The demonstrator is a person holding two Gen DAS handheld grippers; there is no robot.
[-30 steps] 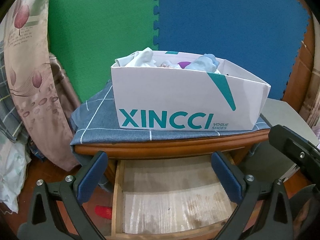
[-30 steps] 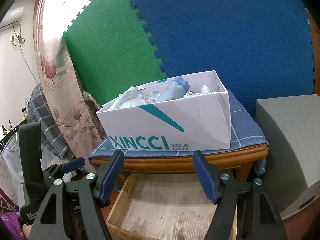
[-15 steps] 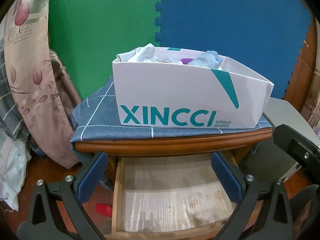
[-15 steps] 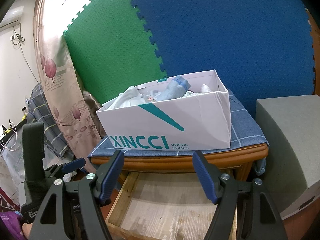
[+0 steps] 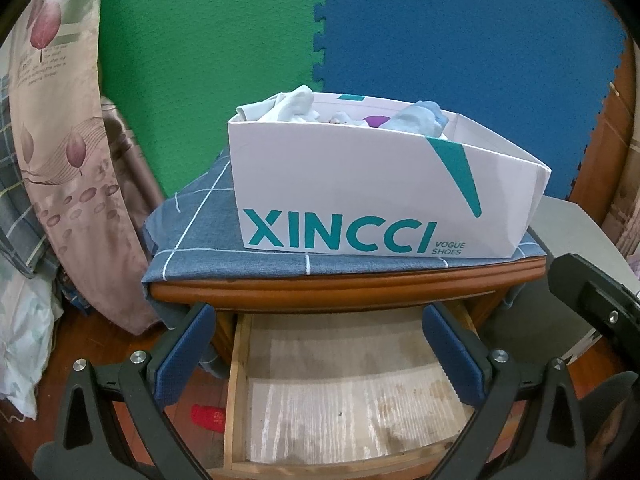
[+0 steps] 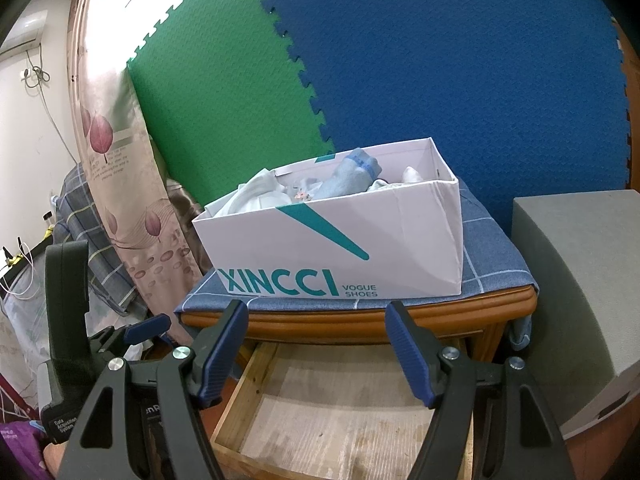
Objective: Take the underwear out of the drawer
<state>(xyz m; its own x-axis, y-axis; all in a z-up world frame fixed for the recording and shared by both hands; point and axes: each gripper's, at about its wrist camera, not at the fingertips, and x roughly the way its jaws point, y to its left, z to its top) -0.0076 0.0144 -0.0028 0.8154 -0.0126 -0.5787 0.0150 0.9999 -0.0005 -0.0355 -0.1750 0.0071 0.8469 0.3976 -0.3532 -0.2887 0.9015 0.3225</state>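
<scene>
A wooden drawer stands pulled open under the nightstand top; its pale bottom shows bare in both views, and it also shows in the right wrist view. A white XINCCI shoe box on the blue checked cloth holds rolled light-blue and white garments; the box and garments show in the right wrist view too. My left gripper is open and empty above the drawer. My right gripper is open and empty above the drawer's front.
The wooden nightstand is covered by a blue checked cloth. A grey block stands to its right. A floral curtain and bedding hang at the left. A red item lies on the floor. Green and blue foam mats back the scene.
The left gripper's view has sunk slightly and shifted left, so the box sits a little more to the right. The right gripper has hardly moved. Both stay open.
</scene>
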